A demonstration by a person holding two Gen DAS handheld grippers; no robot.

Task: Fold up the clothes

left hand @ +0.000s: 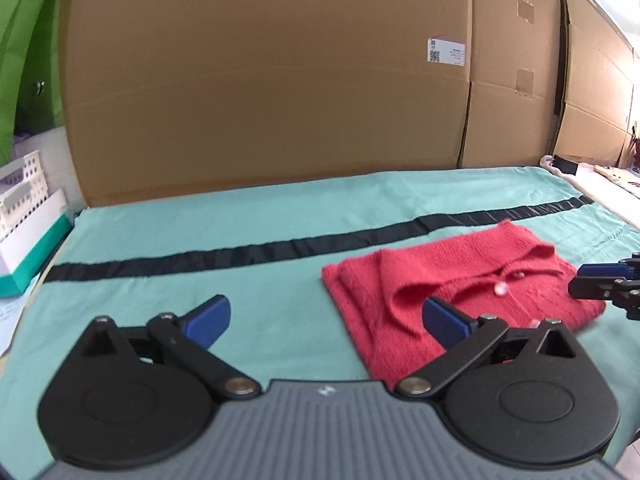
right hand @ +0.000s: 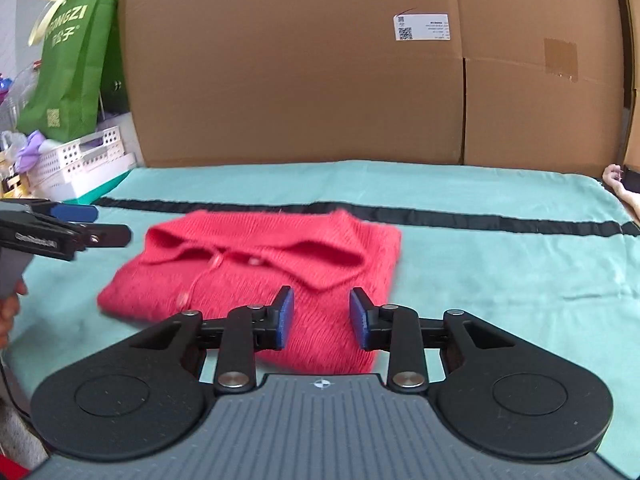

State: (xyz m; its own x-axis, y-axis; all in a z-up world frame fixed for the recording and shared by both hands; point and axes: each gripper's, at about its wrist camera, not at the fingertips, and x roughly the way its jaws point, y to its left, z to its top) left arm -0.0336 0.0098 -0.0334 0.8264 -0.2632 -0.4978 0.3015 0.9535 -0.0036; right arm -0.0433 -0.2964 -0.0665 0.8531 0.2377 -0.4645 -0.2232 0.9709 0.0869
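Folded red knit cardigan point(right hand: 256, 276) is lying on the teal cloth point(right hand: 500, 280), just this side of the black stripe point(right hand: 500, 220); its collar is facing that stripe, its long axis running roughly parallel to it. Left gripper point(left hand: 326, 318) is standing wide open, holding nothing, beside the garment. Right gripper point(right hand: 322, 318) is hovering partly open above the near edge, gripping nothing.
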